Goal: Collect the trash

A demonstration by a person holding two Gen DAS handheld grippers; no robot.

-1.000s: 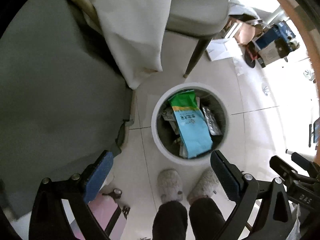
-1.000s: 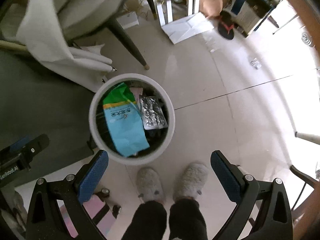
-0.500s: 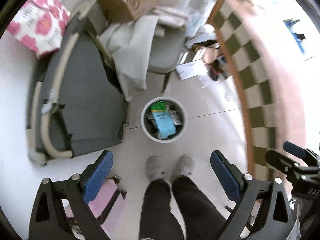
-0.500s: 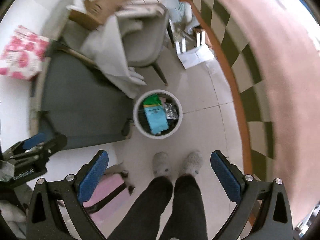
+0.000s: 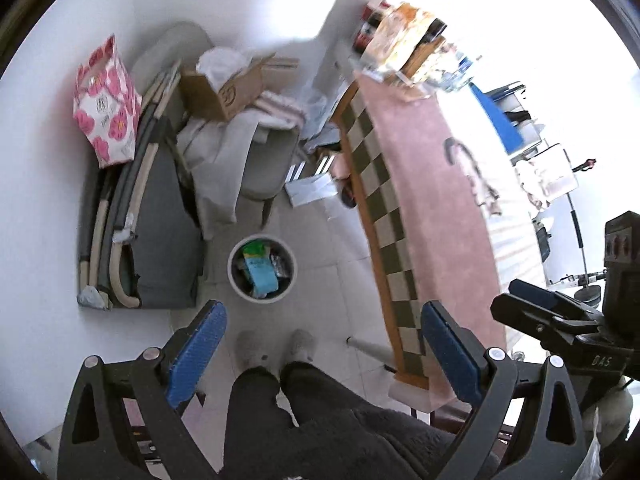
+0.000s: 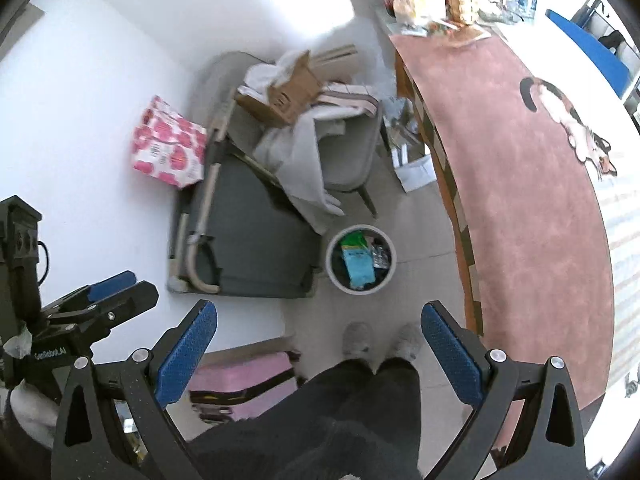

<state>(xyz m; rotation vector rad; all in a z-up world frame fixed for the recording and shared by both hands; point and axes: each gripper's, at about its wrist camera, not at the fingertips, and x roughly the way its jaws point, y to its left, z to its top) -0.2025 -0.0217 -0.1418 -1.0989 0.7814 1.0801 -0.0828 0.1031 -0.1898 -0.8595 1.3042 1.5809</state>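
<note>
Both my grippers are up high, looking straight down at the floor. My left gripper has its blue-padded fingers spread wide apart with nothing between them, and my right gripper is the same, fingers wide and holding nothing. The round white trash bin sits on the pale tiled floor around 12 o'clock from my grey slippers, well below the fingers. Inside it there's a light-blue and green packet lying on top, with a crinkly silver foil wrapper just beside it at its 3 o'clock. At 9 o'clock from the bin is a dark grey folded cot, and at 12 o'clock a grey chair draped in white cloth with a brown cardboard box on it. The worktop with the pink cat-print mat runs along the 3 o'clock side. A pink flowered bag leans by the wall past the cot.
</note>
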